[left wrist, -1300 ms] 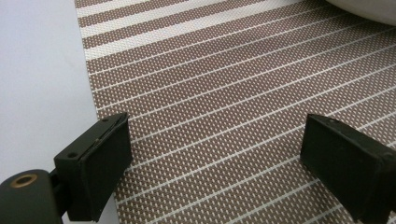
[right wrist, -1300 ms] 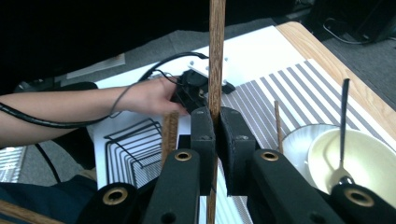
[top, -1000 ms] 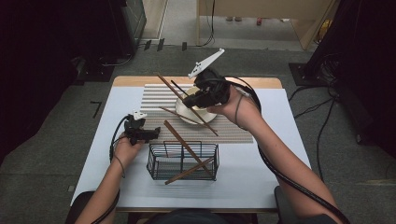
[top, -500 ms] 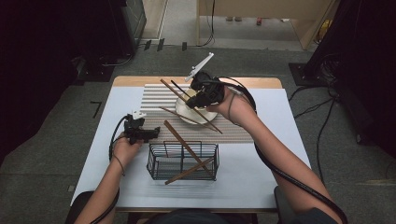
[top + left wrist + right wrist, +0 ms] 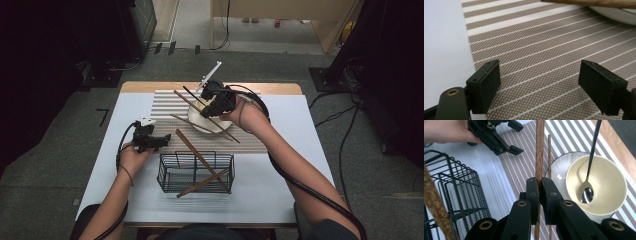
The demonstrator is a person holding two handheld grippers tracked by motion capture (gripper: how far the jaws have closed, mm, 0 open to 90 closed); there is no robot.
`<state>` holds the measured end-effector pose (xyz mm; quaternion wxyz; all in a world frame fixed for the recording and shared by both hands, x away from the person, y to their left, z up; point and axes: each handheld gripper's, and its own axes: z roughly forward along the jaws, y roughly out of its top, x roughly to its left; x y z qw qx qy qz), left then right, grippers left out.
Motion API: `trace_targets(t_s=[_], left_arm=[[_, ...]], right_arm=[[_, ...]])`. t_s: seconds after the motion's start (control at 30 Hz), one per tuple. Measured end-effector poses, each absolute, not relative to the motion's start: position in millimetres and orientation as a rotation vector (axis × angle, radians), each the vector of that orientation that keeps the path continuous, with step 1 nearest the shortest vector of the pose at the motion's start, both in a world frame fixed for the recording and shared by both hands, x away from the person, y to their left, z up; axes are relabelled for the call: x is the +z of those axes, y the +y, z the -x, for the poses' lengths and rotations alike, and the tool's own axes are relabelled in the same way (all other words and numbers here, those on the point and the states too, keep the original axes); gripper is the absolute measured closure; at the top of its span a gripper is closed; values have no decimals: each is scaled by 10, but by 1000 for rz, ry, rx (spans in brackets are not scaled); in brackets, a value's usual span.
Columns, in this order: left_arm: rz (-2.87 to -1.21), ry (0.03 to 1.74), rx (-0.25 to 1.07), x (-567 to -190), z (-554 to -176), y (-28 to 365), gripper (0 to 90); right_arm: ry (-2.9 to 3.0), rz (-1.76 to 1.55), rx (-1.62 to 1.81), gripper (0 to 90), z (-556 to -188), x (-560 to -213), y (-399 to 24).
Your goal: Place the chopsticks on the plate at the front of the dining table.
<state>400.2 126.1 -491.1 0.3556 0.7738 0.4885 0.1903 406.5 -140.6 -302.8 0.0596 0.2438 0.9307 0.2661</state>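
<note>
High view: the right tongs (image 5: pixel 212 102) hang over the white bowl (image 5: pixel 200 119) at the far side of the striped placemat (image 5: pixel 250 140), clamped on a brown chopstick (image 5: pixel 192 104) that slants up and away to the left above the bowl. In the right gripper view the two black jaws are pressed flat against that chopstick (image 5: pixel 539 152), which runs straight up between them; a thinner stick (image 5: pixel 549 155) lies just beside it over the mat, and a dark-handled spoon (image 5: pixel 586 191) rests with its head in the cream bowl (image 5: pixel 614 192), which stands on a white plate (image 5: pixel 556 170). The left tongs (image 5: pixel 167 139) rest low on the tabletop (image 5: pixel 115 165) at the placemat's left edge; their jaws have just been closing but stand apart with nothing between them, only the striped mat (image 5: pixel 536 62) beneath. Near the person, a black wire basket (image 5: pixel 170 172) holds two more brown chopsticks (image 5: pixel 202 182) crossed, leaning out over its rim.
</note>
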Motion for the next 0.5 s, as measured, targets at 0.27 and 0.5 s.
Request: trace_targets(t_s=[0.27,0.5], left_arm=[[-2002,1215,494,-4889,-4036,1193,246],[-2009,1149,475,-4873,-4051,1128,285]], right_arm=[[2835,-759,744,856,-4149,-3150,-1336],[2848,-774,705,856,-4209,-3241,-1303]])
